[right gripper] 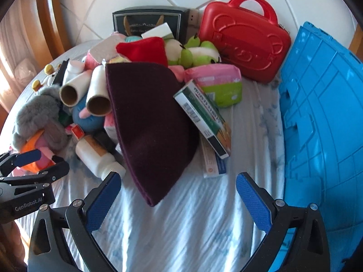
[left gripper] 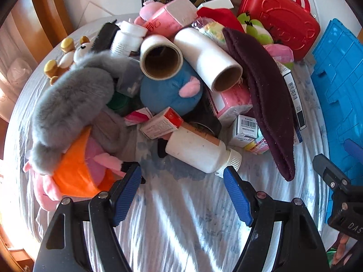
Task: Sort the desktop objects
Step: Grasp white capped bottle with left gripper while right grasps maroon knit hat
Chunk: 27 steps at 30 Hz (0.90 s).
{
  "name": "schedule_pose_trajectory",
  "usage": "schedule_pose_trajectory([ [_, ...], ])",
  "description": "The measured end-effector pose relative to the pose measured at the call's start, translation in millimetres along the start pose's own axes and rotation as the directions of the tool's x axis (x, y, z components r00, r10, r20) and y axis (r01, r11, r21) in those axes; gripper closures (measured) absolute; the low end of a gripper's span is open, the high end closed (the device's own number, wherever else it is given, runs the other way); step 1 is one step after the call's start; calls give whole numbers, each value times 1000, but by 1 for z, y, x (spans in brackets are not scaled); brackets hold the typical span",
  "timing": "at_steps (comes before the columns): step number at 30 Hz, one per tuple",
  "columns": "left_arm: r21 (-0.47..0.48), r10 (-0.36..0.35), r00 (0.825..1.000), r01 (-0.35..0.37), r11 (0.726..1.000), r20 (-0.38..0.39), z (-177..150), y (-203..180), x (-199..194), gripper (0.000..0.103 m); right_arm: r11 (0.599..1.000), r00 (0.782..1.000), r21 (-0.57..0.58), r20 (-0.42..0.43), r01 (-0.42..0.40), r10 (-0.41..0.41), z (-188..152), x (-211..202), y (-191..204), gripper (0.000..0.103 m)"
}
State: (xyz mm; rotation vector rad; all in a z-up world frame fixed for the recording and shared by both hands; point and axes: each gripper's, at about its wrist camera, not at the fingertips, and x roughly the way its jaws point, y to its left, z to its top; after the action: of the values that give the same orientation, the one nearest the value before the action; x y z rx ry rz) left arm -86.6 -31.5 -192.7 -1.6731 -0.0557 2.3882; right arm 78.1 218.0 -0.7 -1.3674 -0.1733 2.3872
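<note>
So this looks like the very start of the sort, nothing picked yet. Both tongs are spread wide with nothing between the pads: the left gripper (left gripper: pixel 182 174) hangs over the near edge of the table (left gripper: pixel 181 215), right in front of the white bottle (left gripper: pixel 199 150) lying on its side, and the right gripper (right gripper: pixel 178 182) sits just short of the dark maroon cloth (right gripper: pixel 149 131) draped over the heap.

The pile itself fills the middle and far side of the table: two paper rolls (left gripper: pixel 162 59), a blue plush (left gripper: pixel 169 93), a grey furry toy (left gripper: pixel 70 108) toward the left edge, some small boxes, a green-and-white box (right gripper: pixel 204 115) leaning on the cloth.

Containers: a blue crate (right gripper: pixel 322 117) along the right edge, but only its outer wall shows, so I can't tell what's in it, if anything. A red carry case (right gripper: pixel 245 45) at the far right corner looks latched shut, contents hidden.

My guess for the next move: left closes on the bottle since it's nearest and loose, or right pinches the cloth's near tip. The cloth would need lifting slowly, because that box resting on it could slide off
</note>
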Motion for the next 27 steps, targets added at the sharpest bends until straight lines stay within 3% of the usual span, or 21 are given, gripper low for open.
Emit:
schedule_pose_trajectory([
  [9, -10, 14, 999, -15, 1000, -51, 14, -34, 58, 26, 1000, 998, 22, -65, -14, 16, -18, 33, -29, 0],
  [11, 1, 46, 998, -46, 999, -52, 16, -37, 64, 26, 1000, 997, 15, -78, -19, 20, -20, 40, -30, 0],
  [15, 13, 45, 994, -44, 999, -96, 4, -28, 75, 26, 999, 994, 12, -102, -47, 48, -25, 53, -29, 0],
  [22, 41, 75, 993, -72, 997, -93, -15, -3, 66, 44, 993, 989, -13, -88, -121, 119, -21, 57, -11, 0],
  [27, 53, 61, 995, -57, 997, -75, -12, -1, 60, 46, 985, 985, -55, -74, -161, 156, -17, 59, 12, 0],
])
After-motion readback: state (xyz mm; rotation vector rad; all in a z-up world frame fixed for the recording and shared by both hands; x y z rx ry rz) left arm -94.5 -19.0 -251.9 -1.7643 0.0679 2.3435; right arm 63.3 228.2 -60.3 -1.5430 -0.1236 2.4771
